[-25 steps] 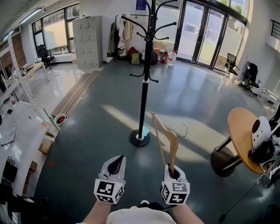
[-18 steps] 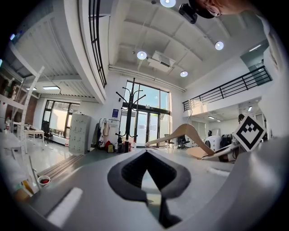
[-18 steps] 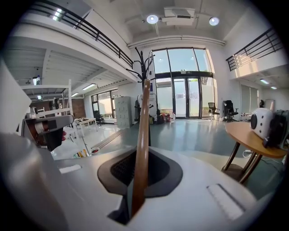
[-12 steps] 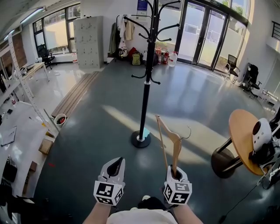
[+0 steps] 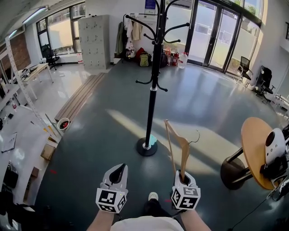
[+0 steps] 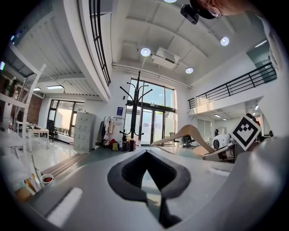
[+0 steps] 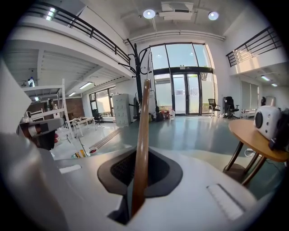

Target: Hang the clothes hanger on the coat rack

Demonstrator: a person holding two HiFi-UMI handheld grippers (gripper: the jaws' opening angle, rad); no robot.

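Clothes hanger (image 5: 184, 153) upright in right hand-held gripper (image 5: 184, 177), hook pointing right

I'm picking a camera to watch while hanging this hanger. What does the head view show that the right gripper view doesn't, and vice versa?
Only the head view: the round base of the coat rack on the floor, the metal hook of the wooden hanger, and the person's shoe. Only the right gripper view: the right gripper seen close, jaws clamped on the hanger's arm, and the round ceiling lights. Both: coat rack, wooden hanger, round table, glass doors.
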